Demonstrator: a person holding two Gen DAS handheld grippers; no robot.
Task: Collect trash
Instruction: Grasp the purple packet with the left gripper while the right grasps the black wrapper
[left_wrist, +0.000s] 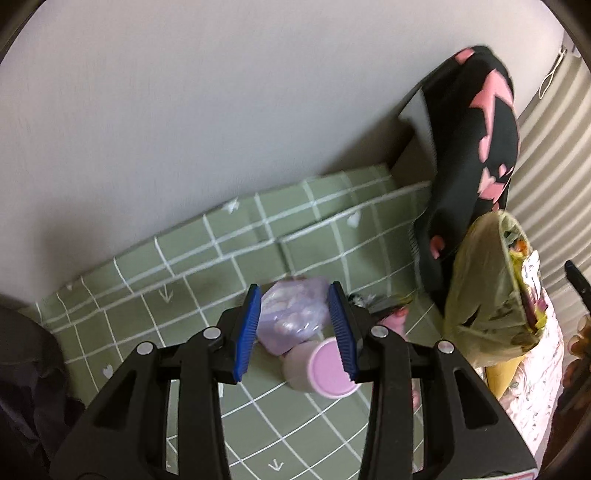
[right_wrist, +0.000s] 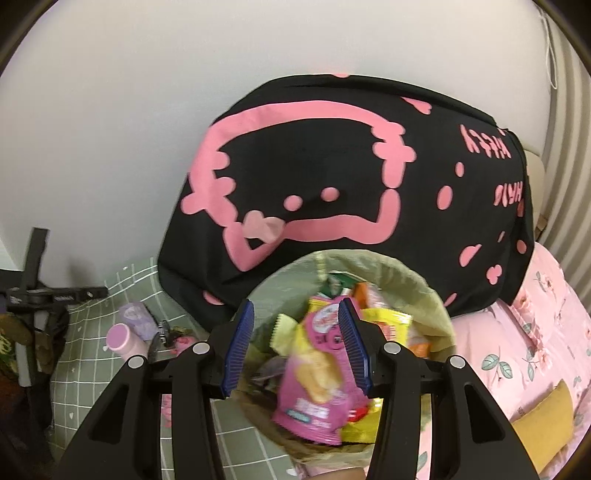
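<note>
My left gripper (left_wrist: 294, 330) is open above a lilac plastic packet (left_wrist: 293, 315) and a white jar with a pink lid (left_wrist: 321, 369), both lying on the green checked sheet (left_wrist: 147, 291). My right gripper (right_wrist: 295, 347) is open over the trash bin lined with a pale green bag (right_wrist: 424, 295). A pink snack wrapper (right_wrist: 314, 384) lies blurred on top of other wrappers inside, between my fingers. The bin also shows at the right of the left wrist view (left_wrist: 480, 295).
A black cushion with pink cat print (right_wrist: 332, 166) leans on the white wall behind the bin. A pink floral blanket (right_wrist: 535, 332) and a yellow item (right_wrist: 543, 417) lie at the right. A black stand (right_wrist: 33, 295) is at the left.
</note>
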